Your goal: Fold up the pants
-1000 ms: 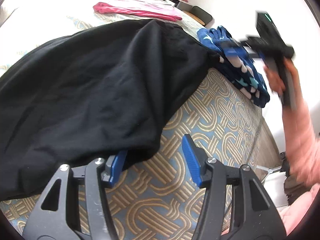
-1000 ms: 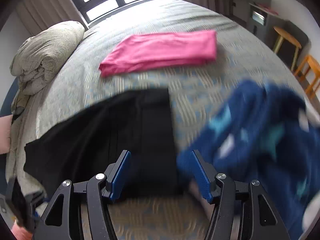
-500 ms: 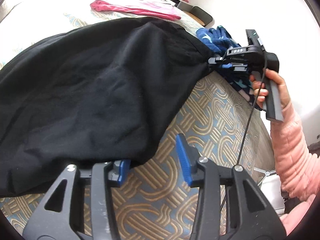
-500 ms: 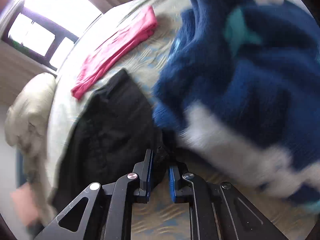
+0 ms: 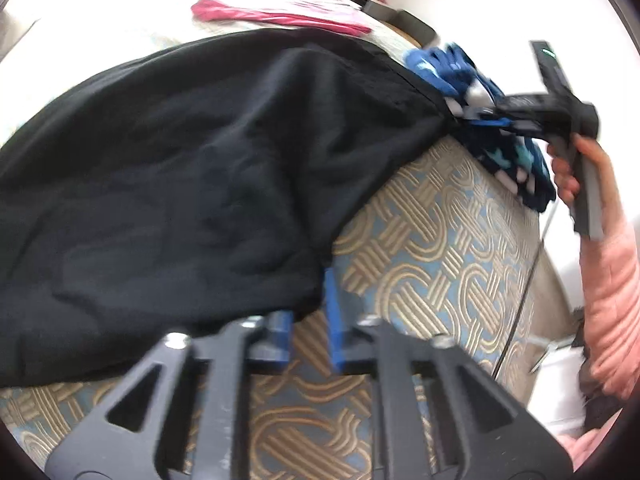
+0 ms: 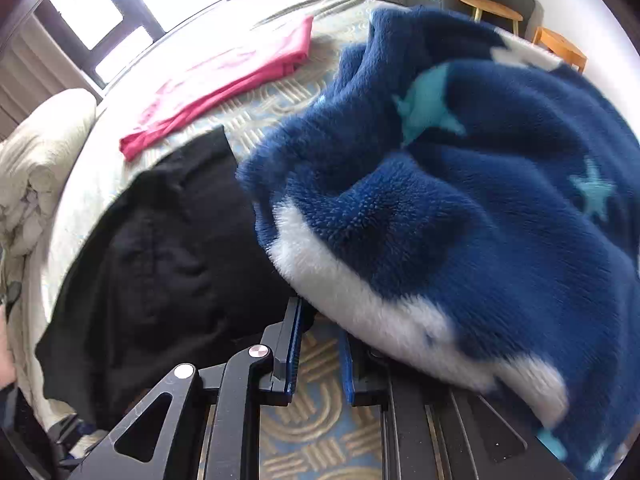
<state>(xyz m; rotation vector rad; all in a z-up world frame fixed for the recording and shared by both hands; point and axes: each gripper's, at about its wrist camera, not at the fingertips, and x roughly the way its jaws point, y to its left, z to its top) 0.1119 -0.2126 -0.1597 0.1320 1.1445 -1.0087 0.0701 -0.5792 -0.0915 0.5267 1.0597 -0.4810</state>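
Note:
Black pants (image 5: 180, 168) lie spread across the patterned bedspread (image 5: 420, 260). My left gripper (image 5: 308, 312) sits at their near hem, its jaws closing with the hem's edge pinched between the blue pads. At the far corner, my right gripper (image 5: 476, 114) pulls the cloth taut towards a person's hand. In the right wrist view the pants (image 6: 168, 248) lie to the left. There the right gripper (image 6: 318, 332) has its jaws opening slightly, with the black corner caught at the fingertips.
A fluffy blue fleece with stars (image 6: 460, 200) lies against the right gripper and over its right finger. A folded pink garment (image 6: 224, 80) lies farther up the bed. A cream duvet (image 6: 36, 168) is bunched at the left. A wooden table (image 6: 488, 8) stands beyond the bed.
My left pads have drawn together on the pants' hem. The right gripper came down to the far corner, shut there and rolled. The fleece now fills its view.

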